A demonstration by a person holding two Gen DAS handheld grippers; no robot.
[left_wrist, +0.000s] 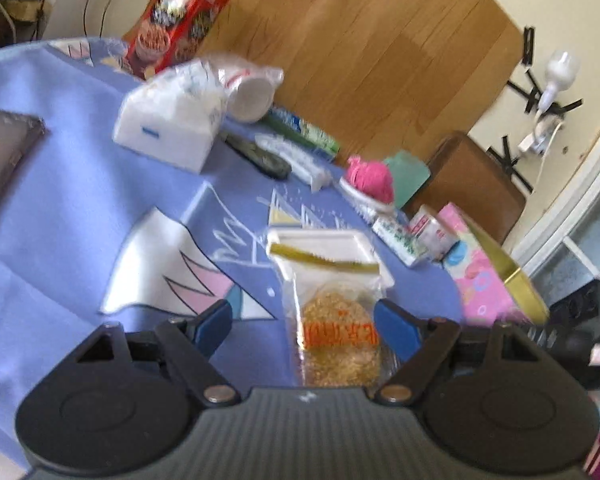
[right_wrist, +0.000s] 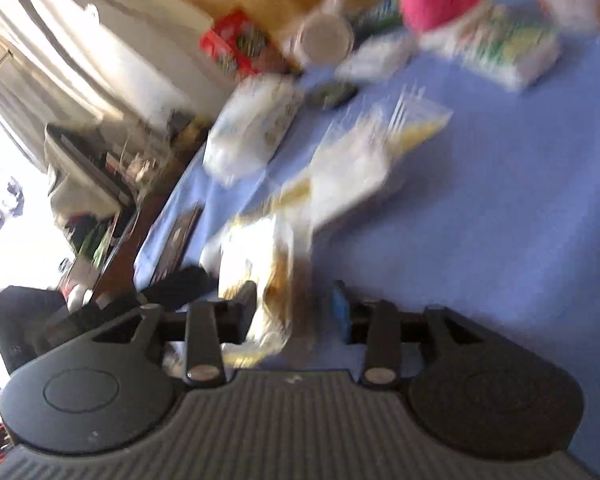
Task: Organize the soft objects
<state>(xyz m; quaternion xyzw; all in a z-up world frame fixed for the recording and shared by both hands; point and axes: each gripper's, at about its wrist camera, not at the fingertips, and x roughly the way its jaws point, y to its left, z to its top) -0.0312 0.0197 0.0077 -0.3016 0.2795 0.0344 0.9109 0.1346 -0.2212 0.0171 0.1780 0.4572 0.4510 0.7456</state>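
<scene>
Left tongs (left_wrist: 304,320) stand wide around the clear zip bag with a golden scouring pad (left_wrist: 336,320), pads apparently clear of it, presumably lined up for pickup. Bag lies on the blue-clothed desk (left_wrist: 60,184). Right tongs (right_wrist: 296,308) half-open around a blurred clear bag (right_wrist: 272,280); grip unclear.

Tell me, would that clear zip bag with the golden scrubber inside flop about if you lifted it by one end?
Probably yes. The zip bag is thin clear plastic, so it would likely sag and crinkle. Its golden scrubber looks like airy mesh, so probably light. The glossy film could slip between the left gripper pads.
</scene>
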